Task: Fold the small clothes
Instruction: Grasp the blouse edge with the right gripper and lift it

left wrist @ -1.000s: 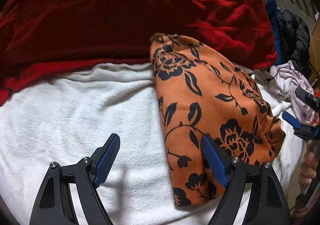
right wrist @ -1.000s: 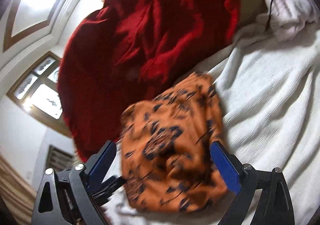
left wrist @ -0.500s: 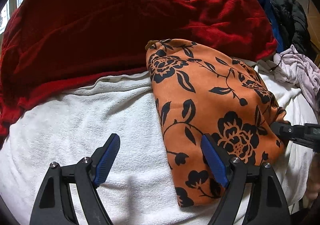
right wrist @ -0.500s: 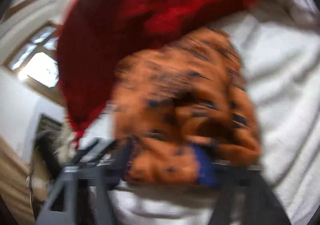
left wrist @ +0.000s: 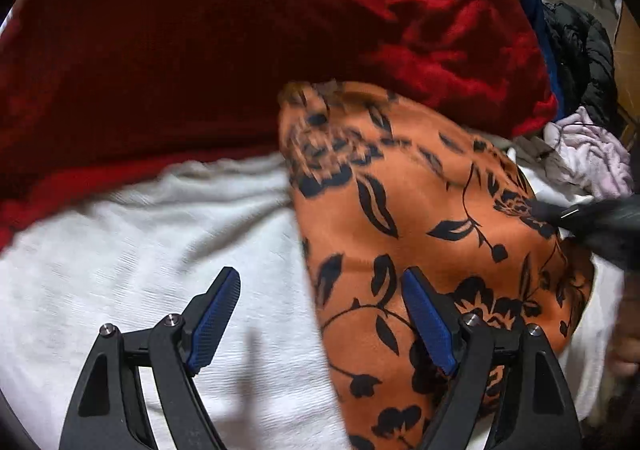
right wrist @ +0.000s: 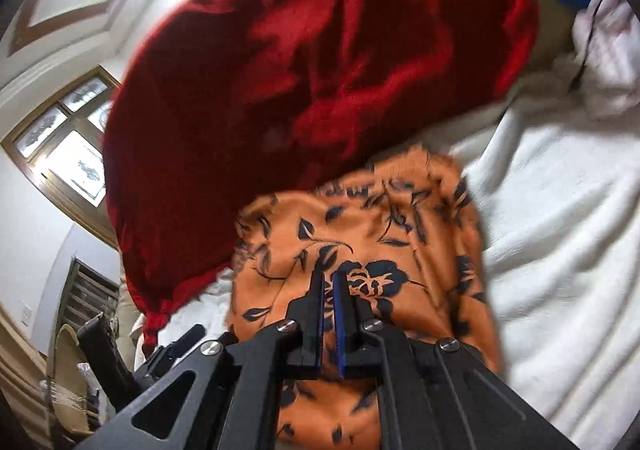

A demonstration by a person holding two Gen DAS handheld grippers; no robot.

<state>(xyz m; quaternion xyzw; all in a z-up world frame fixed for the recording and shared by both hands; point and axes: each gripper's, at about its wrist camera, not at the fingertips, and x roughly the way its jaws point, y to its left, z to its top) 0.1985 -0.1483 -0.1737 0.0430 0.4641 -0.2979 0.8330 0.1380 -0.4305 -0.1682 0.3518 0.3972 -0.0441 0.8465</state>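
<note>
Right hand-held gripper [right wrist: 329,282] pinches the orange floral garment [left wrist: 420,217], which lies on the white towel [left wrist: 140,258] beside the red blanket [left wrist: 240,29]; left hand-held gripper [left wrist: 320,290] hovers spread wide.

Both fisheye views bend hard at the rims and fade to black corners, under dim, warm indoor light. In the left wrist view the red blanket [left wrist: 240,49] sinks into deep shadow and the far end of the orange floral cloth [left wrist: 420,217] smears with motion blur. In the right wrist view the window [right wrist: 64,145] and ceiling glare white, and the blanket looks soft.
</note>
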